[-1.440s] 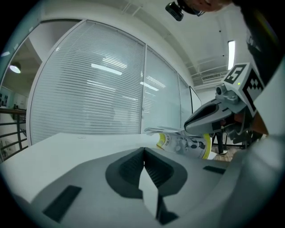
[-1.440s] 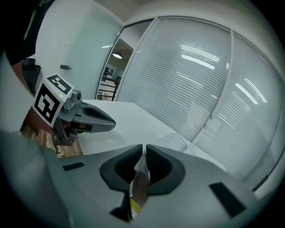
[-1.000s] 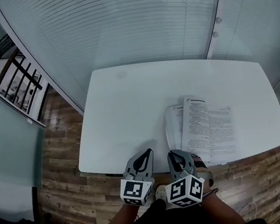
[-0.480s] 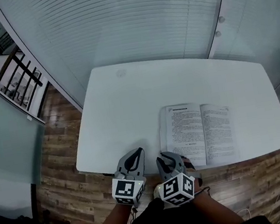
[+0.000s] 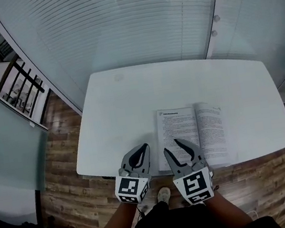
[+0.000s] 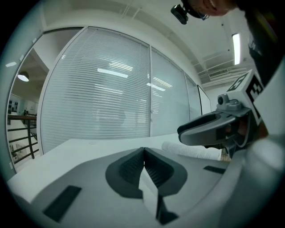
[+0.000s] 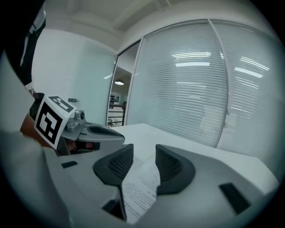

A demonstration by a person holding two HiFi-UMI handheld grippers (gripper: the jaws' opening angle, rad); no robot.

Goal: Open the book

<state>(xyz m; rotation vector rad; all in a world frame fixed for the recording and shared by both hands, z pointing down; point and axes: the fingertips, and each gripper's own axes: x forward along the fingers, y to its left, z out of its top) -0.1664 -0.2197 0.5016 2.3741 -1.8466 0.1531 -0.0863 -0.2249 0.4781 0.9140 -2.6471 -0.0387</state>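
Book [image 5: 191, 136] lies open and flat on the white table [image 5: 125, 103], near the front edge and right of centre; two pages of dense black print face up, the fold between them running away from me; a second ago one leaf stood lifted in mid-turn, and it has since settled onto the left side. My right gripper [image 5: 172, 147] hovers at the book's near left corner; its jaws have just been opening and now stand apart, the printed page showing in the gap below them with neither ribbed pad pressing on it; a second ago they were nearly closed. My left gripper [image 5: 144, 148] hangs just beside it over the table's front edge, its jaws pressed together on nothing. Tabletop is smooth and matte with rounded corners; the paper is thin and pale; both grippers are grey plastic with dark ridged pads and black-and-white marker cubes; wood planks make up the floor [image 5: 60, 165], and slatted blinds [image 5: 118, 24] stand behind glass beyond the table.
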